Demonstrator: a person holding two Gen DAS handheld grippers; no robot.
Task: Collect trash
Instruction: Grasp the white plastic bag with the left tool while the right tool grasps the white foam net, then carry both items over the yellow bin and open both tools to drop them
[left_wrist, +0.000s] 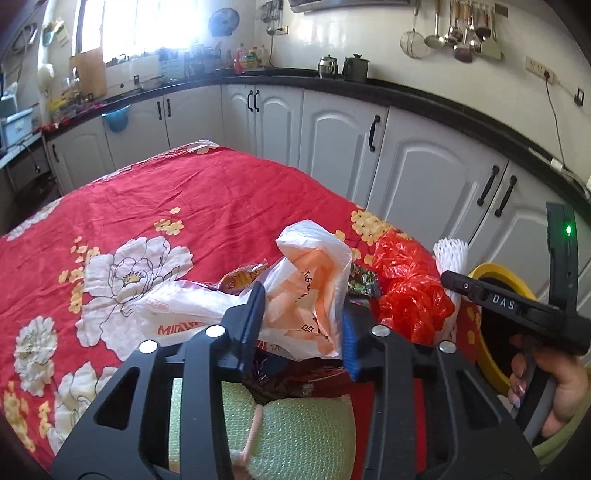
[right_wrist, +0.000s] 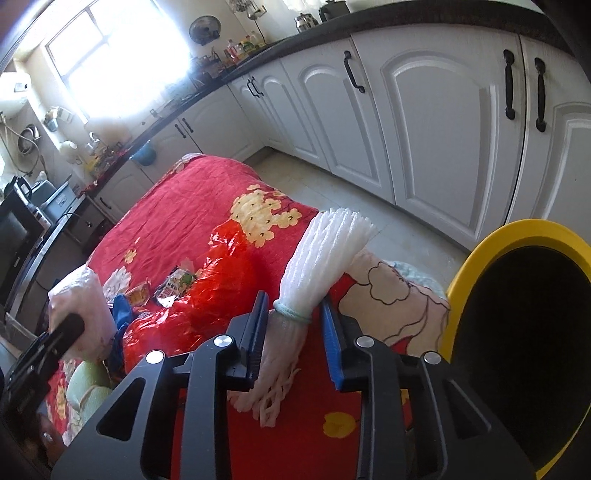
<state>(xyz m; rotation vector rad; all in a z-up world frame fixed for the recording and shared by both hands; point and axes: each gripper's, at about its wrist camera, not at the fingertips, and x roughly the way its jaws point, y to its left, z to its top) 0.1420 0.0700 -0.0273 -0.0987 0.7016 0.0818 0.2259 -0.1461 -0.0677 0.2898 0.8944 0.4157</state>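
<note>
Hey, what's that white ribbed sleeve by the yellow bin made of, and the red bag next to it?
The sleeve looks like soft foam netting: matte white, ribbed mesh, with frayed strands at one end. The red bag looks like thin plastic film: glossy, crinkled and slightly see-through.
</note>
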